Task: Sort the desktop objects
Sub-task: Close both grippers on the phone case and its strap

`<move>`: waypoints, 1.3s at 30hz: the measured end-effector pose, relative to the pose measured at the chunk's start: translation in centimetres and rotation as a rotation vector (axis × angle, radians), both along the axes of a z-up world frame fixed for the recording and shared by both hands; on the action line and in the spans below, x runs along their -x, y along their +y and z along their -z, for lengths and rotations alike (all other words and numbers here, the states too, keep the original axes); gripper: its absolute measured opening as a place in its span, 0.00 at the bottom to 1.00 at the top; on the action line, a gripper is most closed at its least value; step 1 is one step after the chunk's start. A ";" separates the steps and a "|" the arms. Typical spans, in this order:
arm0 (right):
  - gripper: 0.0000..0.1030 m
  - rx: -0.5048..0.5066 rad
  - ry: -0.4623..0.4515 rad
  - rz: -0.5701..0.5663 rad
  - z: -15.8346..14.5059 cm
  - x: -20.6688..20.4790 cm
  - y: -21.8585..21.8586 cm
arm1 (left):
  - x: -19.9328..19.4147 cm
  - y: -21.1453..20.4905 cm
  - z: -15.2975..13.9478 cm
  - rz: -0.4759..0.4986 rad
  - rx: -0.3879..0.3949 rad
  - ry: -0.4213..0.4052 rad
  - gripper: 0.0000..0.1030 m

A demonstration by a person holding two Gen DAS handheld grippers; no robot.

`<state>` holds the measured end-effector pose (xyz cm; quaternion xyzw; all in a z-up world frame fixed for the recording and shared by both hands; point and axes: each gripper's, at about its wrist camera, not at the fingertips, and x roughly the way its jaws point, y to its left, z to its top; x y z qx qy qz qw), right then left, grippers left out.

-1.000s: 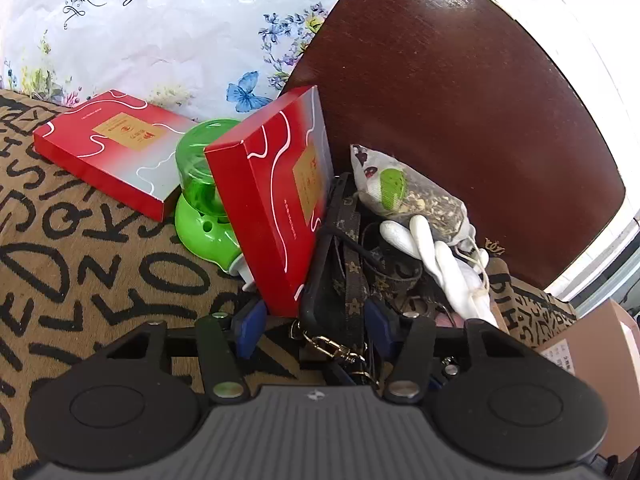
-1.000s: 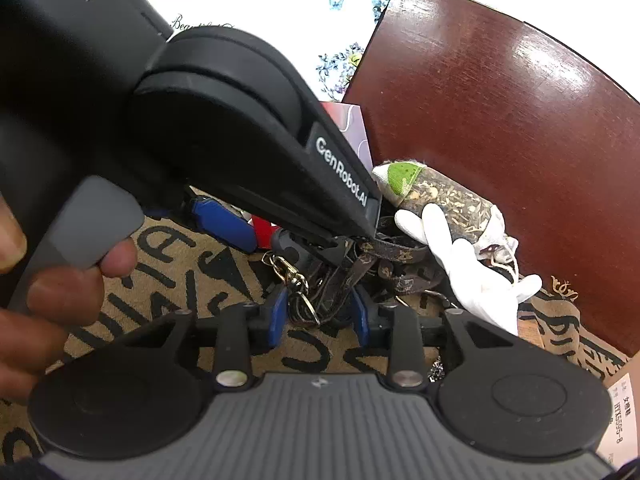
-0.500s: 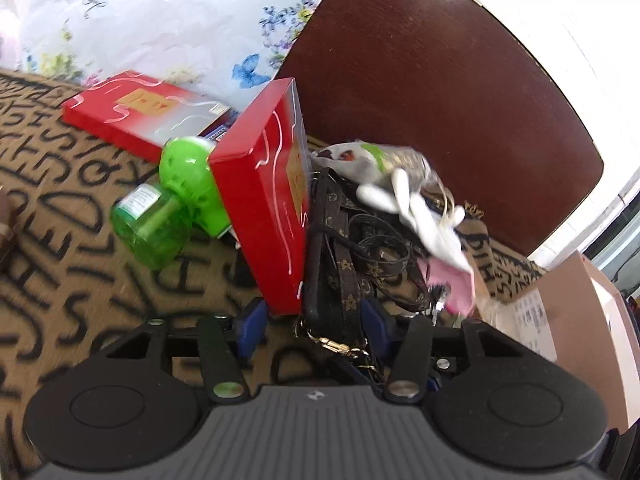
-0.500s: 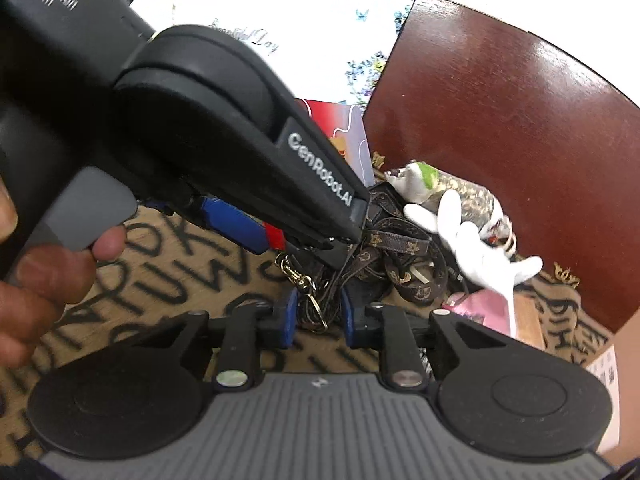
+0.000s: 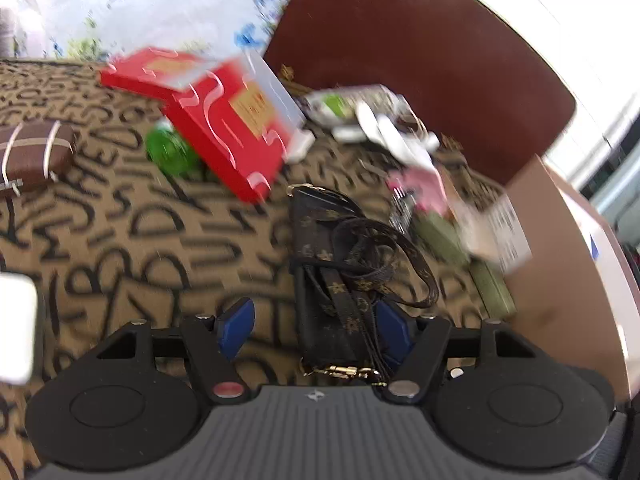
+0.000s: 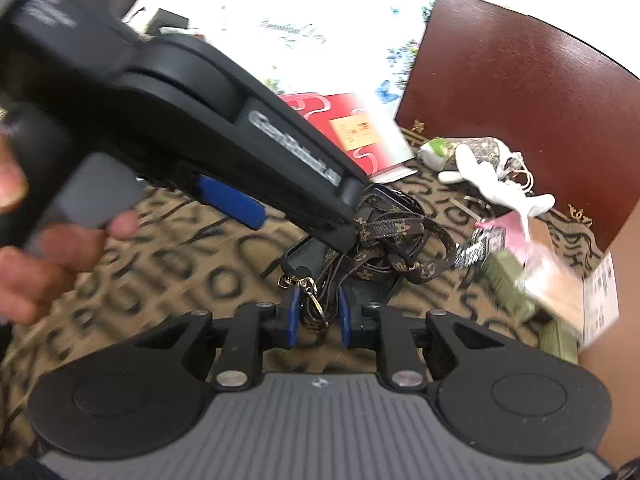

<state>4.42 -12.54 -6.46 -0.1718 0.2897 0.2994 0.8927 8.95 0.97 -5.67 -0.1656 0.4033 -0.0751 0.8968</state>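
Observation:
A black phone case with a brown monogram strap [image 5: 332, 280] lies between the fingers of my left gripper [image 5: 316, 324], which is open wide around it. In the right wrist view my right gripper [image 6: 318, 316] is shut on the strap and its gold clasp [image 6: 308, 292], with the case [image 6: 320, 252] just ahead under the left gripper's body [image 6: 240, 136]. A red box [image 5: 232, 136] lies tilted on a green bottle [image 5: 170, 152] behind. A second red box [image 5: 160, 72] lies farther back.
A brown chair back [image 5: 420, 60] stands behind. A white toy [image 5: 396, 136], a snack packet [image 5: 340, 104], pink and green packets [image 5: 428, 200] and a cardboard box [image 5: 560, 260] lie at the right. A brown pouch [image 5: 32, 152] sits at the left on the letter-print cloth [image 5: 120, 240].
The left gripper opened and let go of the red box and case. The red box fell over onto the green bottle. Both grippers pulled back with the case and strap.

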 end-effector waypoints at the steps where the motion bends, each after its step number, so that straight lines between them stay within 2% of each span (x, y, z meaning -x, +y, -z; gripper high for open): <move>1: 0.18 -0.005 0.008 -0.005 -0.2 1.0 -0.4 | 0.5 -0.3 0.1 0.011 0.000 0.005 0.68; 8: 0.18 -0.019 0.056 -0.044 -0.9 6.3 -2.2 | 4.2 -2.7 1.1 0.067 -0.048 0.040 0.69; 12: 0.18 -0.017 0.080 -0.052 -0.7 9.4 -3.5 | 6.5 -3.4 1.4 0.110 -0.058 0.028 0.69; 16: 0.19 -0.070 0.106 -0.006 -0.7 10.9 -5.1 | 8.0 -3.7 1.3 0.154 -0.047 0.015 0.63; 17: 0.22 -0.103 0.124 0.013 -0.8 10.9 -5.6 | 8.1 -3.6 1.3 0.154 -0.047 0.018 0.63; 20: 0.49 -0.189 0.147 0.071 -1.4 10.6 -6.9 | 8.4 -3.6 1.0 0.140 -0.055 0.011 0.65; 23: 0.49 -0.244 0.159 0.101 -1.8 10.1 -7.6 | 8.3 -3.5 0.9 0.128 -0.052 0.016 0.64; 25: 0.50 -0.248 0.163 0.119 -1.7 9.5 -7.6 | 8.2 -3.3 1.0 0.145 -0.028 0.022 0.54; 29: 0.51 -0.224 0.187 0.162 -0.8 8.2 -6.8 | 8.1 -3.2 1.1 0.143 -0.021 0.025 0.54; 31: 0.52 -0.240 0.206 0.184 -0.3 7.4 -6.5 | 8.0 -3.3 1.2 0.142 -0.029 0.032 0.59; 33: 0.52 -0.261 0.201 0.202 0.0 6.9 -6.3 | 7.7 -3.2 1.5 0.150 -0.013 0.039 0.56; 37: 0.53 -0.256 0.235 0.200 0.9 5.5 -5.4 | 7.4 -3.2 1.5 0.169 -0.010 0.040 0.55; 39: 0.54 -0.237 0.215 0.194 1.3 5.2 -4.6 | 7.3 -3.3 1.7 0.171 -0.017 0.039 0.58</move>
